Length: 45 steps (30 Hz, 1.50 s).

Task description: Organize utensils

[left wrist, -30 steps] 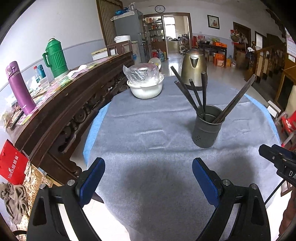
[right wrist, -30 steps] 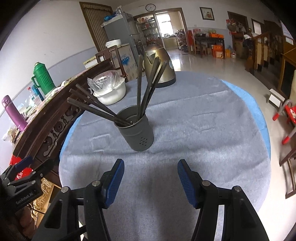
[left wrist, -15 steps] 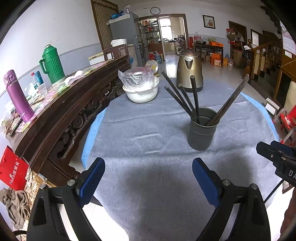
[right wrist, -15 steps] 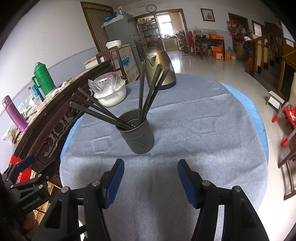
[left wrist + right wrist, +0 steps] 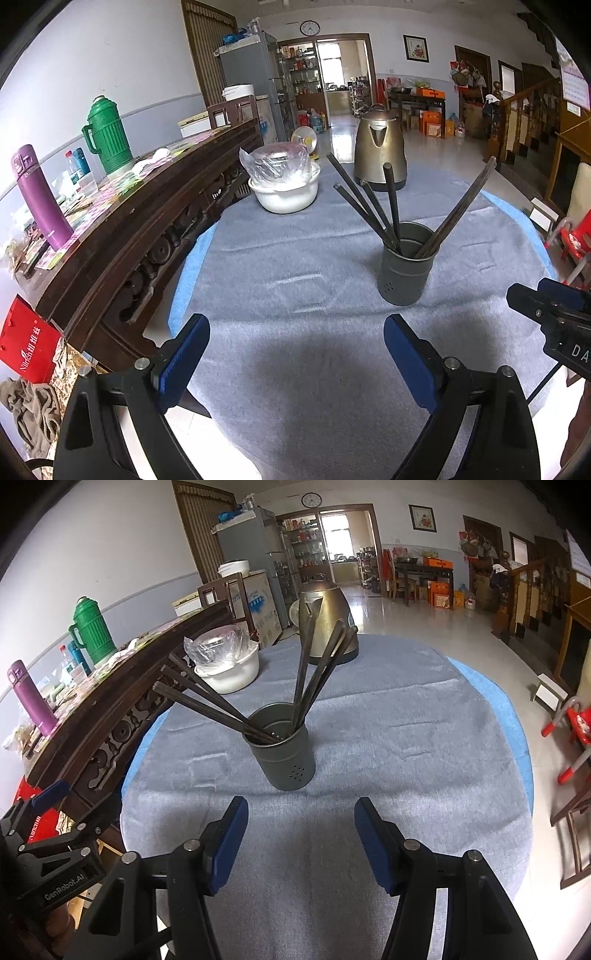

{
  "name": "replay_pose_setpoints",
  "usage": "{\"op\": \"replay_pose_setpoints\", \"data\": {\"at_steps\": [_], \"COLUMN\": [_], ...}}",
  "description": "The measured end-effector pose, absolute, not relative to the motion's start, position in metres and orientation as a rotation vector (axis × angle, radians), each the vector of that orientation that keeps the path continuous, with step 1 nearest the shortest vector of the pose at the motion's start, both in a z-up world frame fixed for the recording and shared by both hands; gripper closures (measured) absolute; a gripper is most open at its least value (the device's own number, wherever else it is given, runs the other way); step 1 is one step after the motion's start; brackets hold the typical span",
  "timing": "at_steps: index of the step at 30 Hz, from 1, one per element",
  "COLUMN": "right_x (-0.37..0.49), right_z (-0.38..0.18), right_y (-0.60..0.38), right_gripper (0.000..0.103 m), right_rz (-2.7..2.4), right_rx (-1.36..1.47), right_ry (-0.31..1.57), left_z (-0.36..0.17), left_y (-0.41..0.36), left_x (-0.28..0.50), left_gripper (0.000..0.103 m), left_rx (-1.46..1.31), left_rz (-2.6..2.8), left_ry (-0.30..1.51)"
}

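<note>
The metal cup (image 5: 282,753) of chopsticks (image 5: 306,675) stands on the tabletop (image 5: 406,738) straight ahead of the empty, spread right claw (image 5: 299,842), nearer than the spread left claw (image 5: 295,354); sticks lean upward.

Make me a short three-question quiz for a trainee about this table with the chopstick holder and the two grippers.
1. True or false: the chopsticks lie flat on the cloth.
2. What stands farther back than the holder: A) kettle B) laptop C) vase?
3. What does the right gripper hold?

Key:
1. False; they stand in the holder.
2. A.
3. Nothing; its jaws are open, as are the left gripper's.
</note>
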State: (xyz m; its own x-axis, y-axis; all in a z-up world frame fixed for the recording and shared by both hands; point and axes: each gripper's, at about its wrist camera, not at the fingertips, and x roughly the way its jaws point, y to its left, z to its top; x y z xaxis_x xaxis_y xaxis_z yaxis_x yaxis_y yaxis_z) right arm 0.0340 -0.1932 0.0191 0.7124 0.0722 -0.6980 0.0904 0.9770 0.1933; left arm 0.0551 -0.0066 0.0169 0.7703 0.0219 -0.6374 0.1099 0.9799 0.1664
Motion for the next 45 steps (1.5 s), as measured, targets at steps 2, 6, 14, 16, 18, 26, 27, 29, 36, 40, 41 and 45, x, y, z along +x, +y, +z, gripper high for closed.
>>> {"op": "replay_pose_setpoints", "data": {"at_steps": [2, 6, 14, 16, 18, 26, 27, 29, 36, 40, 41, 45], "right_x": [0.034, 0.033, 0.031, 0.031, 0.03, 0.028, 0.027, 0.026, 0.025, 0.022, 0.02, 0.015], "right_z": [0.02, 0.022, 0.026, 0.027, 0.027, 0.027, 0.027, 0.028, 0.03, 0.031, 0.032, 0.035], "right_y": [-0.191, -0.187, -0.18, -0.178, -0.176, -0.173, -0.173, -0.175, -0.18, -0.183, -0.184, -0.189], "right_gripper": [0.039, 0.039, 0.039, 0.039, 0.039, 0.039, 0.039, 0.039, 0.039, 0.039, 0.039, 0.039], "right_rz": [-0.008, -0.008, -0.012, -0.013, -0.015, 0.001, 0.003, 0.006, 0.015, 0.018, 0.018, 0.018], "right_rx": [0.218, 0.208, 0.191, 0.188, 0.184, 0.181, 0.183, 0.185, 0.196, 0.204, 0.204, 0.21], "right_ry": [0.779, 0.777, 0.773, 0.772, 0.77, 0.77, 0.77, 0.767, 0.755, 0.747, 0.742, 0.725], "left_z": [0.018, 0.019, 0.02, 0.021, 0.021, 0.025, 0.025, 0.026, 0.031, 0.034, 0.035, 0.04], "left_y": [-0.005, -0.001, 0.006, 0.008, 0.009, 0.011, 0.01, 0.009, 0.002, -0.002, -0.004, -0.01], "left_x": [0.055, 0.054, 0.053, 0.052, 0.052, 0.049, 0.048, 0.047, 0.043, 0.039, 0.038, 0.035], "left_gripper": [0.008, 0.008, 0.008, 0.008, 0.008, 0.008, 0.008, 0.008, 0.008, 0.008, 0.008, 0.008], "left_rx": [0.196, 0.19, 0.171, 0.164, 0.161, 0.158, 0.159, 0.162, 0.18, 0.19, 0.193, 0.207], "left_rz": [-0.047, -0.048, -0.05, -0.052, -0.051, -0.038, -0.038, -0.033, -0.016, -0.008, -0.008, -0.007], "left_ry": [0.687, 0.682, 0.675, 0.673, 0.671, 0.662, 0.662, 0.661, 0.654, 0.648, 0.645, 0.634]}}
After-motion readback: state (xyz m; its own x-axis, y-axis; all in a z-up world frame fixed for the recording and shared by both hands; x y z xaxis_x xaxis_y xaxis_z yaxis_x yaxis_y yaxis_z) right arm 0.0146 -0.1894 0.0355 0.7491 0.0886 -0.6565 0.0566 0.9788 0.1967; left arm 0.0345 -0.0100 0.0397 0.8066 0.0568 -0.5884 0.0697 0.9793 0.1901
